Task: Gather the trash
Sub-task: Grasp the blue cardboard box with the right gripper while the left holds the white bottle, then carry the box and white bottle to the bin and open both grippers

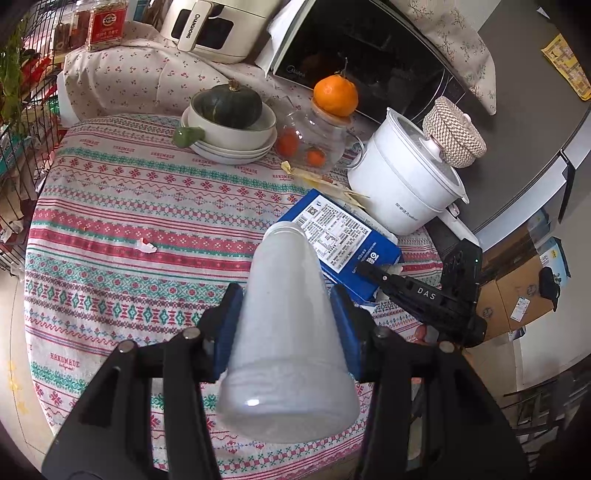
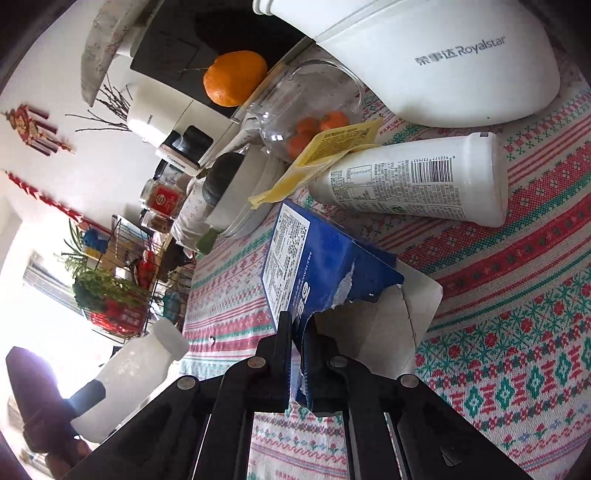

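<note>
My left gripper (image 1: 286, 325) is shut on a frosted white plastic bottle (image 1: 286, 332) and holds it above the patterned tablecloth (image 1: 110, 206); the bottle also shows at the lower left of the right wrist view (image 2: 136, 376). My right gripper (image 2: 297, 332) is shut on the torn edge of a blue carton (image 2: 314, 266), which lies by the table's right edge in the left wrist view (image 1: 340, 236). A white labelled bottle (image 2: 417, 177) lies on its side beyond the carton. A yellow wrapper (image 2: 325, 155) rests against it. A small torn scrap (image 1: 146, 245) lies mid-table.
A white Royalstar cooker (image 1: 402, 177) stands at the right, with a glass jug of oranges (image 1: 314, 144) and a bowl holding a green squash (image 1: 229, 122) behind. A microwave (image 1: 369, 55) and air fryer (image 1: 214, 26) stand at the back. A wire rack (image 1: 22, 129) is on the left.
</note>
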`<state>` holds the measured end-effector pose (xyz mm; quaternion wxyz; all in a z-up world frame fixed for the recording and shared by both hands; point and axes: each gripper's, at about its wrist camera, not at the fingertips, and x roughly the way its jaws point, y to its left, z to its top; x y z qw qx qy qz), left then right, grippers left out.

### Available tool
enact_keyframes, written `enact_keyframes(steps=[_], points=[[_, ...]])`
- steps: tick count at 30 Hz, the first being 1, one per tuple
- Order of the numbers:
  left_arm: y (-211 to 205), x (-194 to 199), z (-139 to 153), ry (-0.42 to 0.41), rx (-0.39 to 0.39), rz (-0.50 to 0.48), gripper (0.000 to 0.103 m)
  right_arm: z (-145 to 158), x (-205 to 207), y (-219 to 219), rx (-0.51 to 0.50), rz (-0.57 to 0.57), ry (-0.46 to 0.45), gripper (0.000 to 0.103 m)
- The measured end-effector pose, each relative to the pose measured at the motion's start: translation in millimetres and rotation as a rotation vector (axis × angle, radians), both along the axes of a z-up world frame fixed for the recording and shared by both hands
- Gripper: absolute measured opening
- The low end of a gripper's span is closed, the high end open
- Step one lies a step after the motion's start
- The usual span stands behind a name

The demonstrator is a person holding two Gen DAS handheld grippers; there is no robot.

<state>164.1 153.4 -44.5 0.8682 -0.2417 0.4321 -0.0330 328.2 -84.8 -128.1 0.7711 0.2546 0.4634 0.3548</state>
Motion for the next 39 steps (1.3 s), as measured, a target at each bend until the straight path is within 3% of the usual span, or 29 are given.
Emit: enact_keyframes(steps=[9,19,27,39], points=[[-29,-12,9,-0.029,-0.056,-0.090,0.051,69,-81,-63,-0.027,-0.024,-0.103,0.002],[-101,-31,21,-0.064,-0.069,-0.269,0.051,117,-194,-194,-0.137,-0.198,-0.174,0.002],[-172,-41,16,-0.041,-0.064,-0.431,0.051,97,-252,-268,-0.231,-0.287,-0.041,0.002],[-234,-44,4,-0.015,-0.019,-0.571,0.051,25,-260,-300,-0.389,-0.277,0.186,0.003]])
